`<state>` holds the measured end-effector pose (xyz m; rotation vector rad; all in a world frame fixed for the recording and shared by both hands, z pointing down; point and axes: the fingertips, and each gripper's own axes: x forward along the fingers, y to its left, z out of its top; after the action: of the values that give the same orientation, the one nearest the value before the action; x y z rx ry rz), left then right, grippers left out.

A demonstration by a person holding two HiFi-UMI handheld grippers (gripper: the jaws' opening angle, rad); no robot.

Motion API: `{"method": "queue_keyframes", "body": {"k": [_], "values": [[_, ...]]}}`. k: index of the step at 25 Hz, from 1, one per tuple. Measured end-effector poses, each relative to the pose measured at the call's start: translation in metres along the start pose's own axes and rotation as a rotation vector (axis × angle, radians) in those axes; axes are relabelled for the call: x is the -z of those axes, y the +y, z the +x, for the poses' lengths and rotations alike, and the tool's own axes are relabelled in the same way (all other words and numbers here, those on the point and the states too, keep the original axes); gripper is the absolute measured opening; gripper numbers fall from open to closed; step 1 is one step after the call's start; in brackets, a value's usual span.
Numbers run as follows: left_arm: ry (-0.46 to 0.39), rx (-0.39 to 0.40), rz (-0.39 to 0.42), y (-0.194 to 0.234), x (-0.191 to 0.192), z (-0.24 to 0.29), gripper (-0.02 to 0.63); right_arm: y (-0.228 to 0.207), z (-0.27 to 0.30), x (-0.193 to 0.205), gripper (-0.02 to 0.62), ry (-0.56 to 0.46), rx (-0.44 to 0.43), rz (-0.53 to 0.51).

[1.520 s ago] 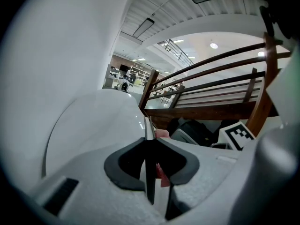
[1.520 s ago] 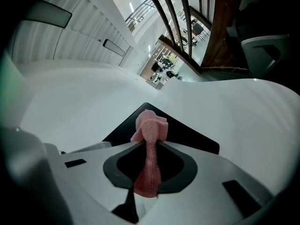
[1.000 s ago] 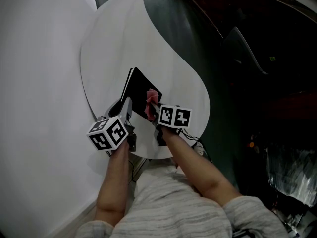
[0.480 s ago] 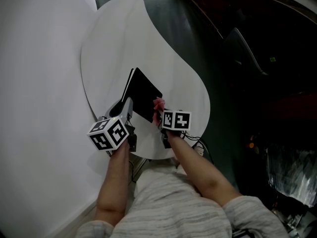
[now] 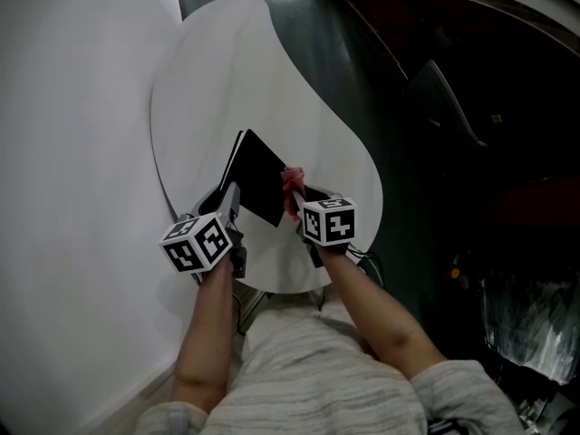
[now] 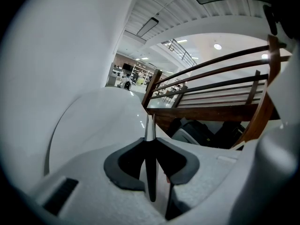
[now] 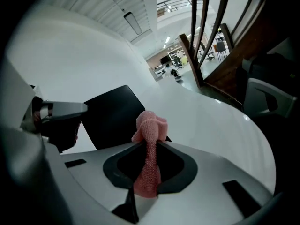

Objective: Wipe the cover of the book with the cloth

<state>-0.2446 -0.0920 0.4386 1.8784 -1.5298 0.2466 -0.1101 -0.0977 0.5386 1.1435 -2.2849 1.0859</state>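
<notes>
A black book (image 5: 258,178) lies on the white table (image 5: 227,71), its pale page edge facing left. My left gripper (image 5: 232,192) is shut on the book's near left corner; in the left gripper view the book shows only as a thin edge (image 6: 150,134) pinched between the jaws (image 6: 150,146). My right gripper (image 5: 298,200) is shut on a pink knitted cloth (image 5: 292,183). The cloth (image 7: 150,128) bunches up past the jaws at the book's right edge, beside the black cover (image 7: 112,116). The left gripper (image 7: 61,114) shows at the left of the right gripper view.
A pale wall (image 5: 72,152) runs along the table's left side. The table's curved right edge drops to a dark floor (image 5: 362,53), where a dark chair (image 5: 444,98) stands. A wooden railing (image 6: 211,74) rises beyond the table.
The right gripper has carried the cloth from the middle of the cover to the book's right edge and has rolled. The left gripper and the book have not moved.
</notes>
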Motion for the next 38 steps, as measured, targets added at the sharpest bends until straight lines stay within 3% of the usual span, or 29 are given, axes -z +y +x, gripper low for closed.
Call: {"method": "queue_keyframes", "body": {"k": [6,9,21,29,32,38], "values": [[0.003,-0.030,-0.099,0.024,0.014,-0.005,0.084,0.023,-0.025,-0.034,0.052,-0.085,-0.055,-0.188],[0.007,-0.046,-0.149,0.042,0.027,-0.008,0.092,0.030,-0.033,-0.040,0.052,-0.111,-0.065,-0.234],[0.012,-0.036,-0.504,0.087,0.096,-0.003,0.114,0.047,-0.036,-0.045,0.052,-0.126,-0.114,-0.272],[0.049,0.031,-0.722,0.083,0.146,0.006,0.124,0.047,-0.038,-0.044,0.052,-0.114,-0.118,-0.283],[0.105,0.024,-0.698,0.081,0.163,0.009,0.147,0.045,-0.040,-0.045,0.052,-0.112,-0.117,-0.287],[0.273,-0.027,-0.495,0.070,0.185,0.011,0.219,0.044,-0.045,-0.045,0.052,-0.114,-0.120,-0.302]]}}
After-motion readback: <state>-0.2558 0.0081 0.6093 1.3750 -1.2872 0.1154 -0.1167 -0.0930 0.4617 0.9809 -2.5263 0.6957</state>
